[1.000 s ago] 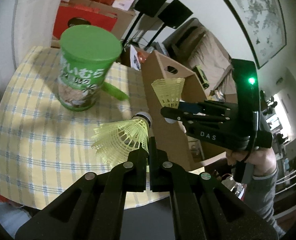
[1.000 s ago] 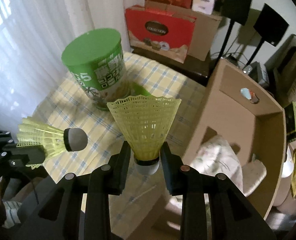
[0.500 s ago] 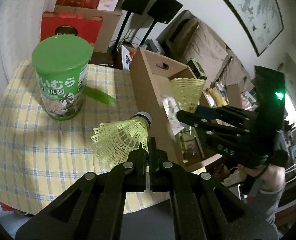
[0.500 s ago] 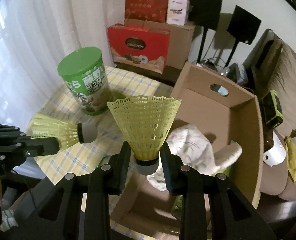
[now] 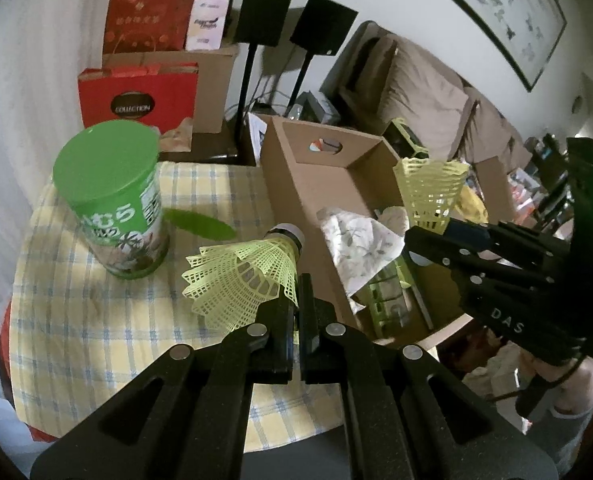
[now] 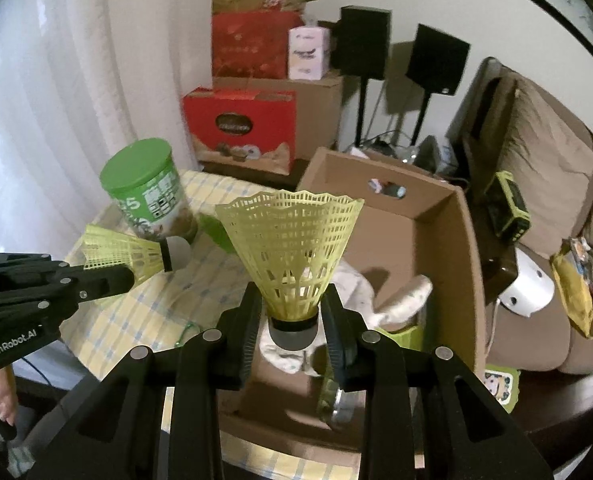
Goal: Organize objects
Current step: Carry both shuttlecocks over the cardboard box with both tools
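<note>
- The left gripper (image 5: 296,280) has its fingers clamped together on the edge of the skirt of a yellow-green shuttlecock (image 5: 244,276), holding it in the air above the checked cloth on the surface (image 5: 96,320).
- That shuttlecock lies roughly level: in the left wrist view its grey cork end points up and to the right, toward the cardboard box (image 5: 296,184), and its flared skirt opens down and to the left.
- The right gripper (image 6: 292,316) grips a second shuttlecock (image 6: 292,248) near its base, one finger on each side of the narrow neck just above the cork.
- This second shuttlecock stands upright along the fingers, cork toward the gripper and open skirt pointing away, and it hangs over the open box.
- Crumpled patterned cloth (image 5: 360,244) lies inside the box.
- A green-lidded can (image 5: 112,196) stands upright on the surface, well to the left of the box.
</note>
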### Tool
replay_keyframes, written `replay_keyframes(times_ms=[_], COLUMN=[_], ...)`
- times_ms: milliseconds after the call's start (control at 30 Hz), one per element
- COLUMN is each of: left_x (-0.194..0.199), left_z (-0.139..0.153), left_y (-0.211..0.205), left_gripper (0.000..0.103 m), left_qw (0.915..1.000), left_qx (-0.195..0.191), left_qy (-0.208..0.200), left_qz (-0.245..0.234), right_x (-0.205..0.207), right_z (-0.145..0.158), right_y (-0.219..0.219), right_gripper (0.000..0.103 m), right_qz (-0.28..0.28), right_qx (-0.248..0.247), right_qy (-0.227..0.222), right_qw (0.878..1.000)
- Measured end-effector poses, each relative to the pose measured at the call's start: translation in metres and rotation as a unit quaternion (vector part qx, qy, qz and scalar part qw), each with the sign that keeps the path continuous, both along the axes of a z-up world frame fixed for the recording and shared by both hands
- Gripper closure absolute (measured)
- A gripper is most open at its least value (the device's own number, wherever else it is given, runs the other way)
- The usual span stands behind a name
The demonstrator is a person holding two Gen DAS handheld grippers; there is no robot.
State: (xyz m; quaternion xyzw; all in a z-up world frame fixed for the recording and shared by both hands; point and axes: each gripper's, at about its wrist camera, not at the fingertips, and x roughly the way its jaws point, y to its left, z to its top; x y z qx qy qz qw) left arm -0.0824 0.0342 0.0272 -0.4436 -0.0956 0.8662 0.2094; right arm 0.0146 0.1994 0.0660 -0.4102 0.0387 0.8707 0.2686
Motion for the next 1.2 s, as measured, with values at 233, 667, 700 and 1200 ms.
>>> replay_keyframes(times_ms=[233, 667, 700, 1200], left_x=[0.004, 0.014, 0.014, 0.014], left_z=[0.007, 0.023, 0.024, 0.008], left_y=[0.030, 0.077, 0.080, 0.126], left_gripper=[0.101, 0.101, 0.101, 0.101], left_qw=[0.9996, 0.9968, 0.9965, 0.9959], left_qx=[-0.014, -0.043, -0.045, -0.052], left_qy=[0.015, 0.064, 0.066, 0.065], left_qz=[-0.018, -0.023, -0.022, -0.036], right_x=[0.025, 0.074, 0.078, 0.106], right_z=[0.006, 0.023, 0.023, 0.014], right_y=[0.004, 0.017, 0.018, 0.039], right_gripper=[0.073, 0.073, 0.073, 0.073], right_qz=[-0.027, -0.089, -0.093, -0.126], right_qx=[0.008, 0.039, 0.038, 0.031], right_qy=[0.016, 0.055, 0.059, 0.060], right_qw=[0.999, 0.994, 0.993, 0.990])
